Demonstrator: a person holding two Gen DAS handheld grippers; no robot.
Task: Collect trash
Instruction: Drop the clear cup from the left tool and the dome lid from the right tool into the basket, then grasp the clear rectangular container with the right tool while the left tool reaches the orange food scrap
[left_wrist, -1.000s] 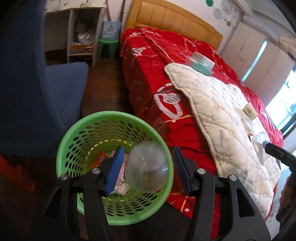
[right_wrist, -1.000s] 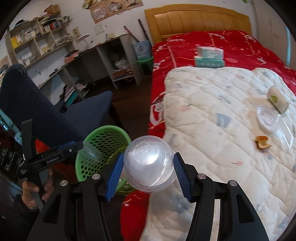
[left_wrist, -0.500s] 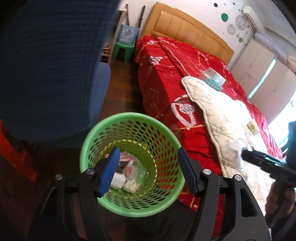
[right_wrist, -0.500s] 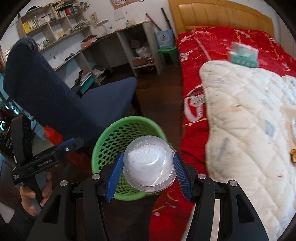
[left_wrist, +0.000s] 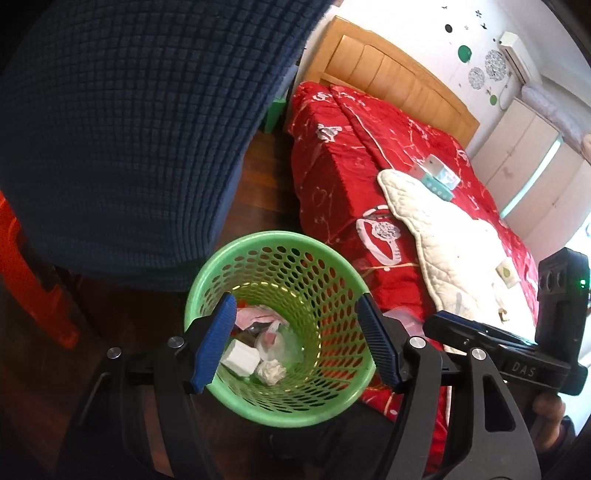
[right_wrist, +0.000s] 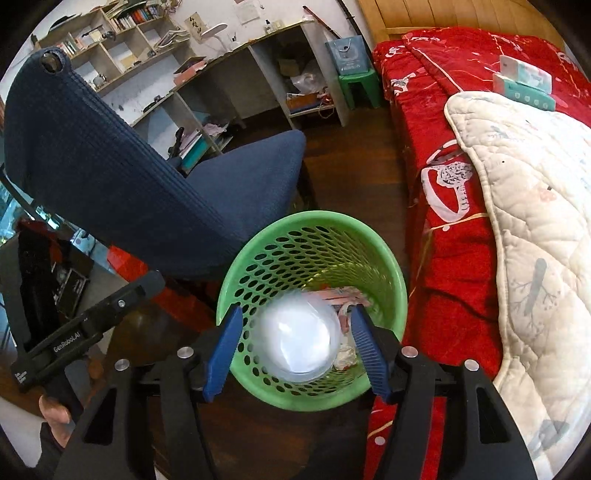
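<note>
A green mesh basket (left_wrist: 258, 236) stands on the dark floor between a blue chair and the bed. In it lie a white box (left_wrist: 242, 356), crumpled paper (left_wrist: 269, 371), a pink wrapper and clear plastic. My left gripper (left_wrist: 295, 306) hovers over the basket, its jaws opening with nothing between them. My right gripper (right_wrist: 295, 314) also hangs above the basket (right_wrist: 314, 216), its jaws opening. Between them a clear plastic cup (right_wrist: 297, 341) shows blurred over the basket's mouth, with a gap to each pad.
The blue chair (right_wrist: 147, 184) crowds the basket's left side. On the right is the bed's red cover (right_wrist: 443, 184) with a white quilt (right_wrist: 535, 221) and a tissue box (right_wrist: 524, 83). Shelves and a desk (right_wrist: 221, 66) line the far wall.
The left gripper let its clear cup fall into the basket and its jaws widened. The right gripper swung from over the bed to above the basket, and its pads came off the cup.
</note>
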